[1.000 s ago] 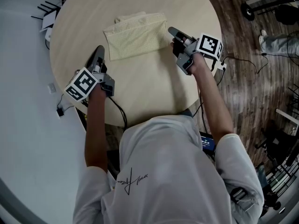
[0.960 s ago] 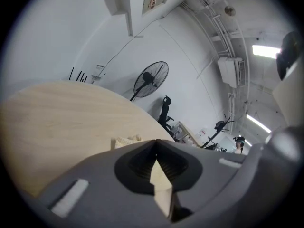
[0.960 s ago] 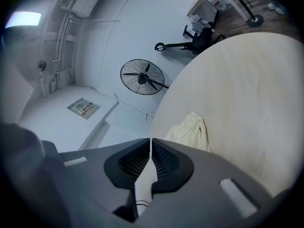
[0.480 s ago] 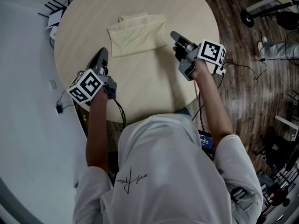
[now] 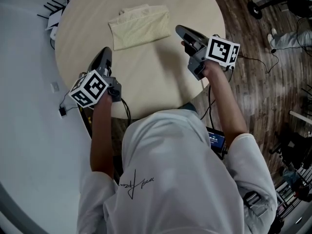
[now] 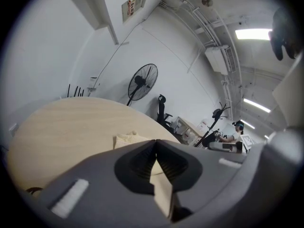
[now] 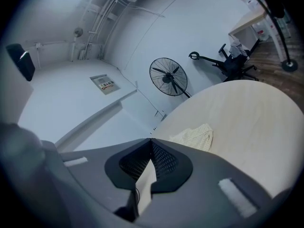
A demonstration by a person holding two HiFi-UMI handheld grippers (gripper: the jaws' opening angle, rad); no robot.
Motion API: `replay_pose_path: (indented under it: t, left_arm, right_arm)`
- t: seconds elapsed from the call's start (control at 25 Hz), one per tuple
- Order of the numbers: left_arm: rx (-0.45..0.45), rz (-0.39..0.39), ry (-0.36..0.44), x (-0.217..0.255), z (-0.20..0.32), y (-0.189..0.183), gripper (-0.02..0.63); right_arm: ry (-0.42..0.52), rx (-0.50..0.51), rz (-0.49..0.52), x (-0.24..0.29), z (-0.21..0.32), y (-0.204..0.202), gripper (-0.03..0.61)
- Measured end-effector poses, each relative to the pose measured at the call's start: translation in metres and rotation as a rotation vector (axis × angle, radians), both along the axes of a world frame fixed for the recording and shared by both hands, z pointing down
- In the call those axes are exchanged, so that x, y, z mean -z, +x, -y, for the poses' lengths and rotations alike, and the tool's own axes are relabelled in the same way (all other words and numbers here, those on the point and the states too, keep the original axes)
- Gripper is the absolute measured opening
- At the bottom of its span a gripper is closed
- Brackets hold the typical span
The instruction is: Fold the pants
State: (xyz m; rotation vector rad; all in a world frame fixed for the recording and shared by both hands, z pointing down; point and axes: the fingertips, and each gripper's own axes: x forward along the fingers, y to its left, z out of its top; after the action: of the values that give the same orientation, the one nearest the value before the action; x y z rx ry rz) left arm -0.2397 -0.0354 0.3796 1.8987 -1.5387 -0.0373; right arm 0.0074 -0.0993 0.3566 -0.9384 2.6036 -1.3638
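Note:
The pale yellow pants (image 5: 139,25) lie folded into a small rectangle near the far side of the round wooden table (image 5: 161,77). They also show as a small heap in the left gripper view (image 6: 130,139) and the right gripper view (image 7: 194,136). My left gripper (image 5: 103,58) hovers over the table's left edge, well short of the pants, shut with nothing in it. My right gripper (image 5: 183,31) is lifted just right of the pants, apart from them, jaws shut and empty. In both gripper views the jaw tips meet.
A standing fan (image 6: 140,82) and office chairs stand beyond the table. Cables (image 5: 253,65) trail over the wooden floor at the right. A white floor runs along the left of the table. A person sits at a desk (image 6: 233,136) in the background.
Both grippers have drawn back from the folded pants toward the near side and risen. The right gripper has rolled so its marker cube faces up more. The pants lie still.

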Motion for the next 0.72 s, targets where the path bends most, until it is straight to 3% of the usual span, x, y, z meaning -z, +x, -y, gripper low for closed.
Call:
replay_pose_path:
  t: [0.44, 0.72]
  left_arm:
    - [-0.095, 0.065, 0.056, 0.01, -0.051, 0.023, 0.057]
    - [-0.103, 0.041, 0.07, 0.016, -0.06, 0.023, 0.057]
  right_arm:
    - [0.122, -0.024, -0.119, 0.02, -0.058, 0.015, 0.002]
    - [0.176, -0.066, -0.185, 0.029, -0.077, 0.022, 0.001]
